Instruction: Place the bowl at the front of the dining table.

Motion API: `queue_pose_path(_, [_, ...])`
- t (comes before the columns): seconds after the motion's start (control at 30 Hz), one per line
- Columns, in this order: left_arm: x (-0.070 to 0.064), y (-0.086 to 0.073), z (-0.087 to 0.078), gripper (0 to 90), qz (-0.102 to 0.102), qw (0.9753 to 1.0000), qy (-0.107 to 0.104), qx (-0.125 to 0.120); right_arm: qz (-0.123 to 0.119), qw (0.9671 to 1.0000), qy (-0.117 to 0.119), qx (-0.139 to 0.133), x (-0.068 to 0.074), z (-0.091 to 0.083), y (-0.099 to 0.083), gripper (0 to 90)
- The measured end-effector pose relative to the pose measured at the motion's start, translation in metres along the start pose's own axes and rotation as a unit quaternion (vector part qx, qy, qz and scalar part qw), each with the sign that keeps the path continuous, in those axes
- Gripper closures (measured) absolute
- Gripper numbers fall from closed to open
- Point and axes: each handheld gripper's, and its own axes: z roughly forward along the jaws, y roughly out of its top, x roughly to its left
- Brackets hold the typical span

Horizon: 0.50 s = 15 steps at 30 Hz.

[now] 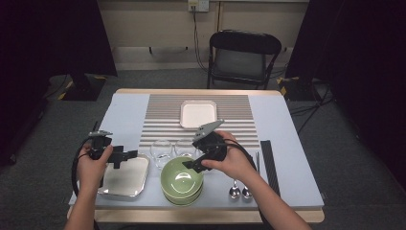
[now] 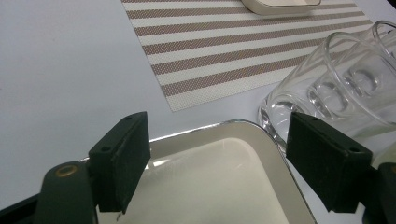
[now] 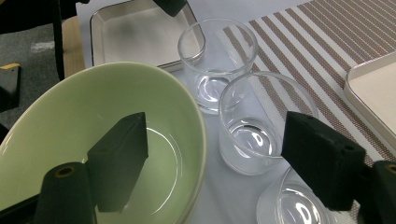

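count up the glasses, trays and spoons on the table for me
glasses: 3
trays: 2
spoons: 2
total: 7

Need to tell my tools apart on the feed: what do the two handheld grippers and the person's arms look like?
Both the left gripper and the right gripper are matte black, each with two blocky rectangular jaws with small screw holes. A grey three-cornered plate tops the right one, a smaller grey plate the left. A black cable trails from the left. The forearms are bare, no sleeves in view.
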Motion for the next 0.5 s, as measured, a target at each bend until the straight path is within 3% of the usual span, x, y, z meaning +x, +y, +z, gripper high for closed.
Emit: queue_pose_path(0.5, [-0.0006,-0.0001,0.0016,21.7,0.002,1.0,-0.003,0.005,0.004,0.9998,0.02,0.002,0.0016,0.0067,-0.0034,22.9])
